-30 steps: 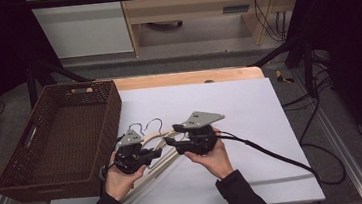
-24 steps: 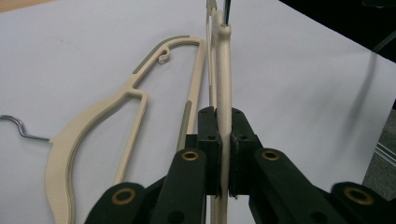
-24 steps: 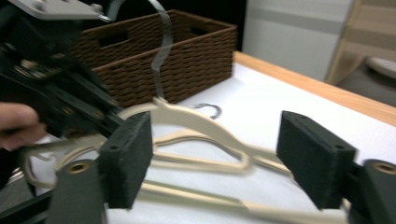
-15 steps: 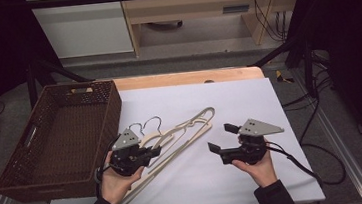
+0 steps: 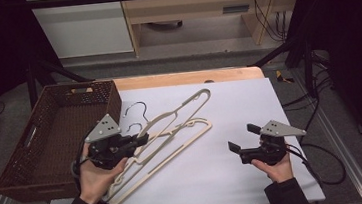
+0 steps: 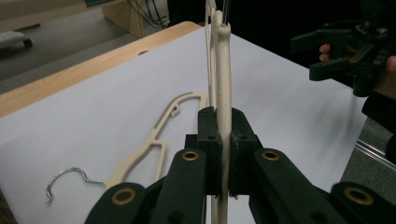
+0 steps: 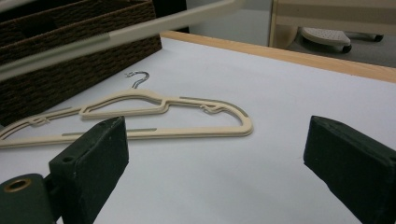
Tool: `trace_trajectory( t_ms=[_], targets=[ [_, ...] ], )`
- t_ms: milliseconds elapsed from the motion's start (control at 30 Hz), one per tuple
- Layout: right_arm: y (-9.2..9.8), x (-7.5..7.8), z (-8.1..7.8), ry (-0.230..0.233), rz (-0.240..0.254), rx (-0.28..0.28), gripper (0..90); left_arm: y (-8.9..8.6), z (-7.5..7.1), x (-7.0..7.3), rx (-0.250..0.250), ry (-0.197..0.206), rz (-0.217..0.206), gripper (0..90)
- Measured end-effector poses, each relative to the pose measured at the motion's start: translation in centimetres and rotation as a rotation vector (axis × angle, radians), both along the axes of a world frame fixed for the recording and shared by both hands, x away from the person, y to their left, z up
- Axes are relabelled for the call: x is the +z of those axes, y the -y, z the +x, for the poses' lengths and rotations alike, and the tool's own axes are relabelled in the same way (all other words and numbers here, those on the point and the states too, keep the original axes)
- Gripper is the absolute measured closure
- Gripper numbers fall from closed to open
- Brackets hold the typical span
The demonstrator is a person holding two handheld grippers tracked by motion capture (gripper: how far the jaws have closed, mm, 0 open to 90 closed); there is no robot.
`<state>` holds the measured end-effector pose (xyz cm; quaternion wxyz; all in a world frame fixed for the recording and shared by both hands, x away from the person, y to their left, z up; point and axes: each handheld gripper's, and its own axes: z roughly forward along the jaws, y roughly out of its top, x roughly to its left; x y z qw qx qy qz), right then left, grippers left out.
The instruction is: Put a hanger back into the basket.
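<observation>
Since half a second ago your right gripper (image 5: 243, 143) has barely shifted at the right of the tabletop (image 5: 249, 100), while your left gripper (image 5: 135, 142) has tipped the upper hanger (image 5: 180, 109) a little higher; a full second ago both grippers were together on the hangers.

The woven basket (image 5: 47, 140) sits at the left edge of the tabletop, and nothing is visible inside it.

Your left fingers (image 6: 208, 140) are pressed onto the upper hanger, pinching its cream bar (image 6: 223, 84) between them; in the left gripper view the bar runs straight up out of the pinch and away from you. The upper hanger is lifted off the surface at the gripped end, angling up toward the far middle of the tabletop.

Your right fingers (image 7: 91, 163) are spread wide and hold nothing, hovering over bare white surface.

The lower hanger (image 5: 173, 143) lies flat on the tabletop, its metal hook (image 5: 132, 129) pointing toward the basket. In the right gripper view it lies beyond the spread fingers, well apart from them, with the basket behind it.
</observation>
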<state>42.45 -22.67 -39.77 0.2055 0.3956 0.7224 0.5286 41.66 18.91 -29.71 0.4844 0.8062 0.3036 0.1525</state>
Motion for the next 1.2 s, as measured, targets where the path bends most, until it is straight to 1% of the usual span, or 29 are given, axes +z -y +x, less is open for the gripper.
trace_trajectory(
  t_ms=[67, 100, 133, 233, 267, 333, 367, 400, 433, 467, 500, 533, 567, 600, 633, 667, 700, 733, 767, 833, 867, 933, 967, 1000, 1033, 1100, 1133, 1167, 1200],
  targets=[
    [0.2, 0.0, 0.0, 0.004, -0.010, -0.004, 6.2, -0.8, 0.4, 1.1, 0.002, 0.016, -0.001, 86.0],
    [0.2, 0.0, 0.0, 0.004, -0.010, -0.004, 6.2, -0.8, 0.4, 1.1, 0.002, 0.016, -0.001, 86.0],
    [0.3, 0.1, 0.0, 0.005, 0.002, -0.016, 5.9, -1.3, 0.8, 1.5, 0.006, 0.013, -0.004, 86.0],
    [0.5, 0.2, -0.1, 0.005, 0.002, -0.020, 5.8, -1.9, 1.3, 2.0, 0.010, 0.015, -0.007, 86.0],
    [0.7, 0.2, -0.1, 0.011, -0.009, -0.020, 5.8, -2.5, 1.7, 2.4, 0.020, 0.012, -0.007, 86.0],
    [0.7, 0.2, -0.1, 0.012, -0.012, -0.022, 5.8, -2.8, 1.9, 2.5, 0.026, 0.011, -0.007, 86.0],
    [0.7, 0.2, -0.1, 0.012, -0.012, -0.032, 5.7, -3.5, 2.3, 3.0, 0.032, 0.021, 0.006, 86.0],
    [0.7, 0.2, -0.1, 0.012, -0.012, -0.032, 5.7, -3.5, 2.3, 3.0, 0.032, 0.021, 0.006, 86.0],
    [0.8, 0.1, 0.0, 0.011, -0.013, -0.037, 5.7, -4.1, 2.6, 3.3, 0.041, 0.027, -0.001, 86.0],
    [0.8, 0.1, 0.0, 0.009, -0.010, -0.037, 5.6, -4.5, 2.7, 3.5, 0.051, 0.033, 0.007, 86.1],
    [0.9, 0.1, 0.0, 0.009, -0.013, -0.038, 5.5, -4.9, 2.7, 3.7, 0.060, 0.037, 0.003, 86.0],
    [1.0, 0.1, 0.0, 0.012, -0.024, -0.033, 5.4, -4.9, 2.7, 3.7, 0.060, 0.037, 0.003, 86.1],
    [1.0, 0.1, 0.0, 0.012, -0.024, -0.033, 5.4, -5.2, 2.8, 3.8, 0.073, 0.044, -0.002, 86.1],
    [1.1, 0.2, 0.0, 0.014, -0.021, -0.033, 5.3, -6.0, 2.9, 4.1, 0.086, 0.050, 0.000, 86.0],
    [1.1, 0.2, -0.1, 0.015, -0.020, -0.037, 5.3, -6.0, 2.9, 4.1, 0.086, 0.050, 0.000, 86.0],
    [1.1, 0.3, -0.1, 0.015, -0.010, -0.044, 5.2, -6.8, 3.1, 4.4, 0.097, 0.052, -0.003, 86.0],
    [1.1, 0.3, -0.1, 0.015, -0.010, -0.044, 5.2, -6.8, 3.1, 4.4, 0.097, 0.052, -0.003, 86.0],
    [1.2, 0.3, -0.1, 0.018, -0.014, -0.041, 4.9, -7.7, 3.3, 4.6, 0.115, 0.059, -0.005, 86.0],
    [1.2, 0.3, -0.1, 0.018, -0.014, -0.041, 4.9, -7.7, 3.3, 4.6, 0.115, 0.059, -0.005, 86.1],
    [1.3, 0.4, -0.1, 0.018, -0.014, -0.043, 4.3, -8.8, 3.6, 4.9, 0.133, 0.069, -0.007, 86.0],
    [1.4, 0.5, -0.1, 0.020, -0.010, -0.055, 3.6, -9.3, 3.8, 5.0, 0.140, 0.072, -0.009, 86.0],
    [1.5, 0.5, -0.1, 0.019, -0.008, -0.058, 2.9, -10.7, 4.3, 5.1, 0.165, 0.085, 0.002, 86.0],
    [1.5, 0.5, -0.1, 0.019, -0.008, -0.058, 2.9, -10.7, 4.3, 5.1, 0.165, 0.085, 0.002, 86.0],
    [1.5, 0.5, -0.1, 0.015, -0.008, -0.059, 2.5, -11.8, 4.8, 5.0, 0.191, 0.089, 0.006, 86.0],
    [1.5, 0.5, -0.1, 0.015, -0.008, -0.059, 2.5, -11.8, 4.8, 5.0, 0.191, 0.089, 0.006, 86.0],
    [1.4, 0.4, -0.1, 0.016, -0.011, -0.065, 2.5, -12.8, 5.1, 4.8, 0.210, 0.091, 0.009, 86.1],
    [1.5, 0.4, 0.0, 0.016, -0.023, -0.060, 2.4, -13.7, 5.5, 4.6, 0.220, 0.093, 0.014, 86.0],
    [1.5, 0.4, 0.0, 0.016, -0.023, -0.060, 2.4, -13.7, 5.5, 4.6, 0.220, 0.093, 0.014, 86.0],
    [1.4, 0.3, 0.0, 0.011, -0.026, -0.059, 2.4, -14.3, 5.8, 4.4, 0.229, 0.091, 0.010, 86.0]
  ],
)
